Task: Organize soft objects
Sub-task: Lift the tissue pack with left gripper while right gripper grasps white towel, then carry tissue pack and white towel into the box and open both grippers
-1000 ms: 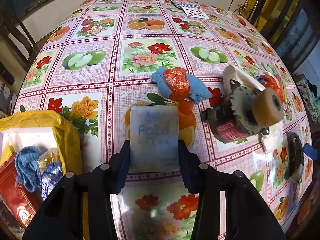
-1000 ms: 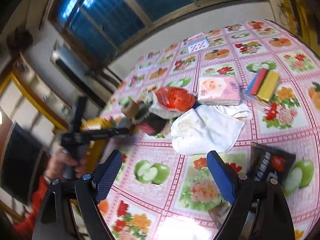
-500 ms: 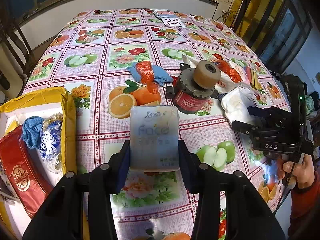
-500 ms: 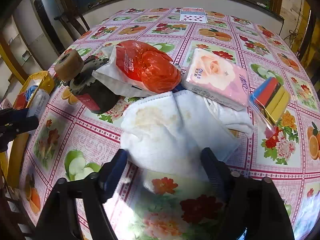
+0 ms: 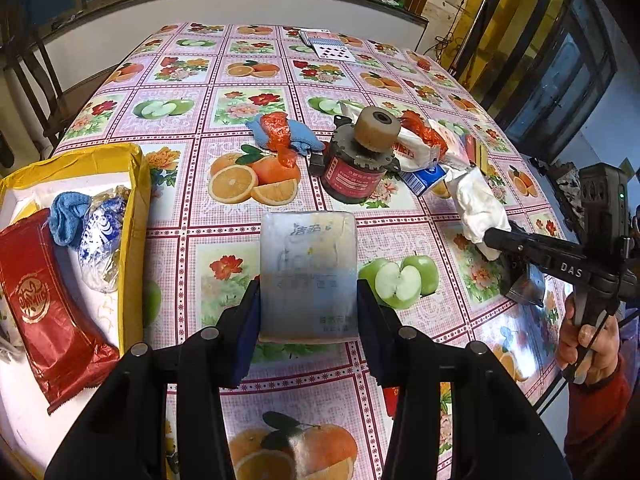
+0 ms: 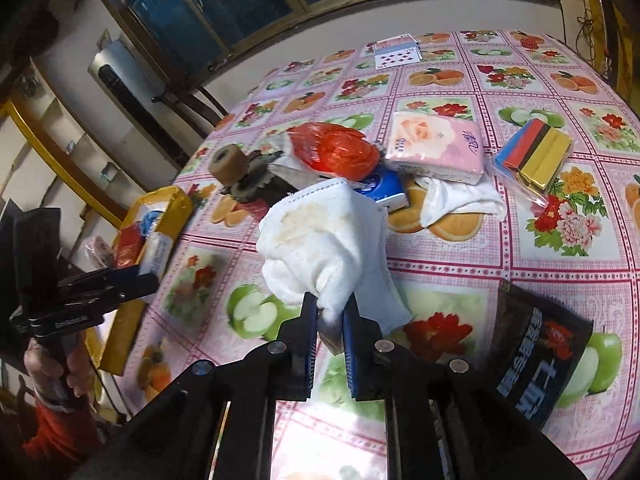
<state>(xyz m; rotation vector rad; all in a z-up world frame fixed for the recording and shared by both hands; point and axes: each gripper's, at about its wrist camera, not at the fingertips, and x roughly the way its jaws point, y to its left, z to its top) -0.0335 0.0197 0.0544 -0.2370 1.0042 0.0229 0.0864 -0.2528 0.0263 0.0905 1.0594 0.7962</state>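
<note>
Left wrist view: a tissue pack (image 5: 308, 276) is squeezed between the left gripper (image 5: 307, 312) fingers, above the table (image 5: 240, 60), beside the yellow box (image 5: 138, 200). A white cloth (image 6: 324, 244) is pinched by the right gripper (image 6: 330, 320) and lifted up.

Tissue pack (image 5: 308, 276) between left tongs (image 5: 308, 312)
</note>
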